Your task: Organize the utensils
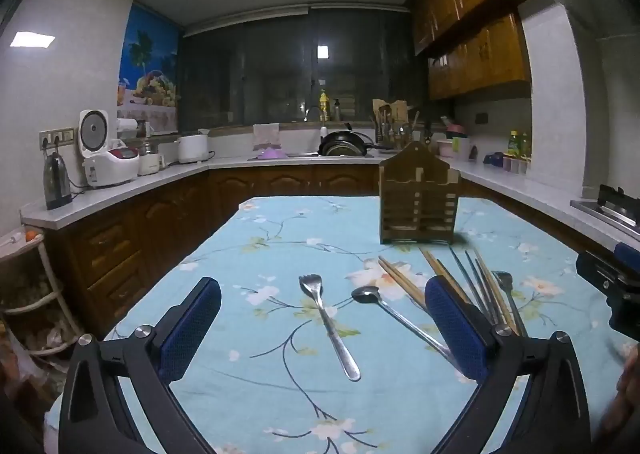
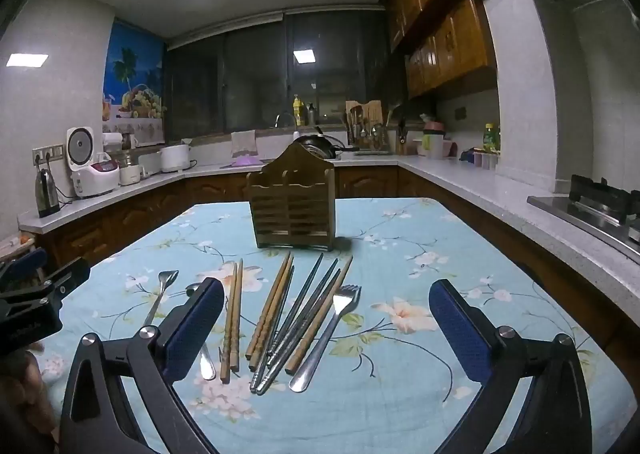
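Blue-padded and spread wide, my left gripper (image 1: 320,318) and right gripper (image 2: 326,318) hover empty over the floral tablecloth (image 2: 400,394). Forks (image 1: 328,328), a spoon (image 1: 400,318) and chopsticks (image 2: 280,314) lie loose near the cloth's middle, the wooden holder (image 2: 292,205) upright toward its far edge. Nothing is sorted yet, I judge; next comes closing on one utensil.

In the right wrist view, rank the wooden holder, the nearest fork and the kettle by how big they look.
1. wooden holder
2. fork, though being nearer the camera inflates it
3. kettle, far off

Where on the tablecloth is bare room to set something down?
Free: the right side past the right-hand fork, and the far left beside the wooden utensil holder. Crowded: the centre, where chopsticks, spoon and left fork lie.
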